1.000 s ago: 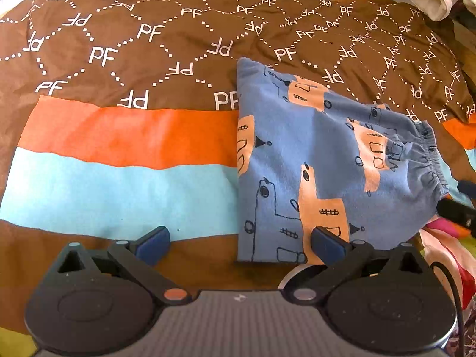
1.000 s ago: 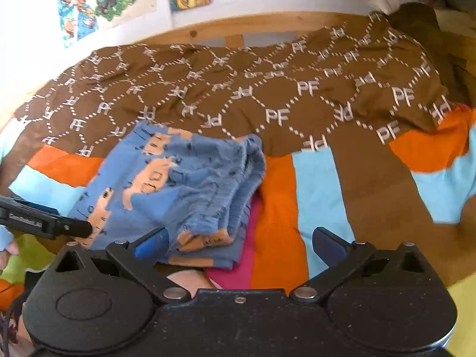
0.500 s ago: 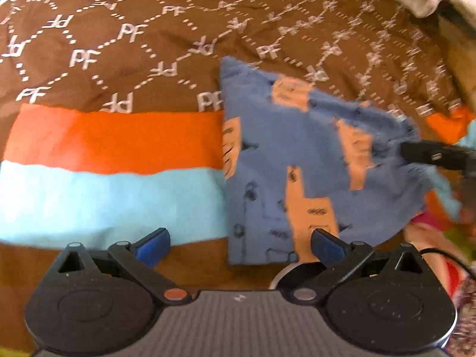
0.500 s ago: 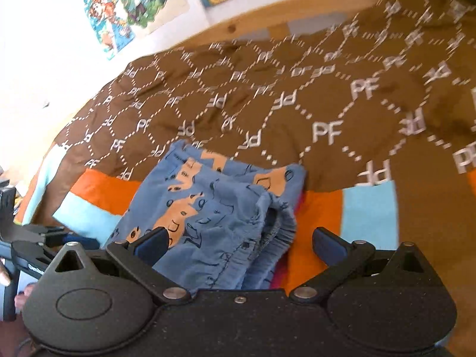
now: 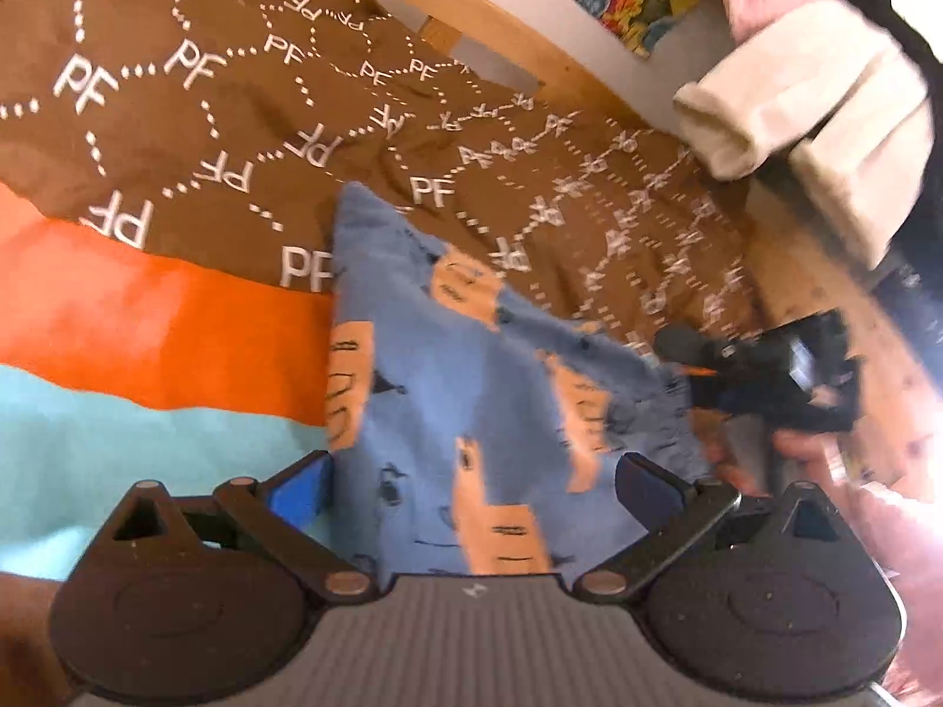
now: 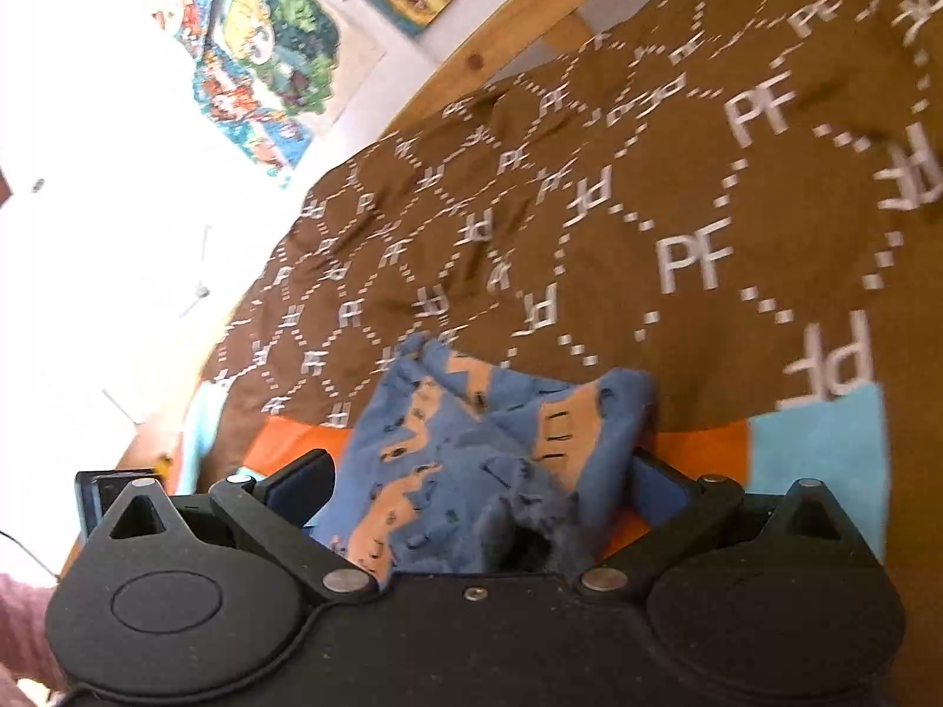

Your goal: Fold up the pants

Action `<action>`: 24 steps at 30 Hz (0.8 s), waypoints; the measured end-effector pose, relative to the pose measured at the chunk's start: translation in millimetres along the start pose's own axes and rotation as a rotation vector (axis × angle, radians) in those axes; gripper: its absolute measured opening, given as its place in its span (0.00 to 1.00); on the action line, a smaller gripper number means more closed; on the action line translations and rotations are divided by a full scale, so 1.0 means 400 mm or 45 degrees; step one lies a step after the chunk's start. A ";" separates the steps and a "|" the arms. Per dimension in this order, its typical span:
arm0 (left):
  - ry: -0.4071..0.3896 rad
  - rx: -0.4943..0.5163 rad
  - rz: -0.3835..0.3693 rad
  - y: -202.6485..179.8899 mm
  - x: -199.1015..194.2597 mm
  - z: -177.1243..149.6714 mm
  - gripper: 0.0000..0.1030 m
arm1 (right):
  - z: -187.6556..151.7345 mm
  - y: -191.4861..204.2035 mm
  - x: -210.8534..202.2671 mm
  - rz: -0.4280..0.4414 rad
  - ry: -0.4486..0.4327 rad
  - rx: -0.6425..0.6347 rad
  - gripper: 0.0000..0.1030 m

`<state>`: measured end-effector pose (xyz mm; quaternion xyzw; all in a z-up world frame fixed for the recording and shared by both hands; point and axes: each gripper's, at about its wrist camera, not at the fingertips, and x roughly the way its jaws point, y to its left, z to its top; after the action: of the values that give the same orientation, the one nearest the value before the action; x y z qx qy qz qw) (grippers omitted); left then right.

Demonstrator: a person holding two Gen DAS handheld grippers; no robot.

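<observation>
Pants (image 5: 471, 412), folded on blanket (image 5: 147, 306), jaws apart

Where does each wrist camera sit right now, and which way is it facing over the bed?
Left wrist: on the left gripper, looking along open fingers across the blue pants toward the wooden bed frame; the right gripper shows at right.
Right wrist: on the right gripper, looking over the bunched waistband toward the wall pictures; a pink sleeve shows.
Shared: pants, brown PF blanket, frame.
</observation>
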<state>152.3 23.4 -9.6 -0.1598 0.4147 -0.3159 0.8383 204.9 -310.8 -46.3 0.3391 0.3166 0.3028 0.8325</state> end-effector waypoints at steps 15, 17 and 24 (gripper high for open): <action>0.090 -0.115 -0.043 0.044 0.038 0.015 0.99 | -0.003 0.028 -0.006 -0.046 0.120 0.008 1.00; 0.096 -0.092 -0.036 0.038 0.037 0.015 0.99 | -0.006 0.020 -0.005 -0.035 0.080 0.072 1.00; 0.092 -0.153 -0.036 0.053 0.027 0.019 0.91 | -0.014 0.024 -0.010 -0.036 0.026 0.113 0.97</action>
<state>171.7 32.1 -22.5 -0.2044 0.4605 -0.3078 0.8071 195.8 -306.0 -41.1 0.3679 0.3430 0.2803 0.8176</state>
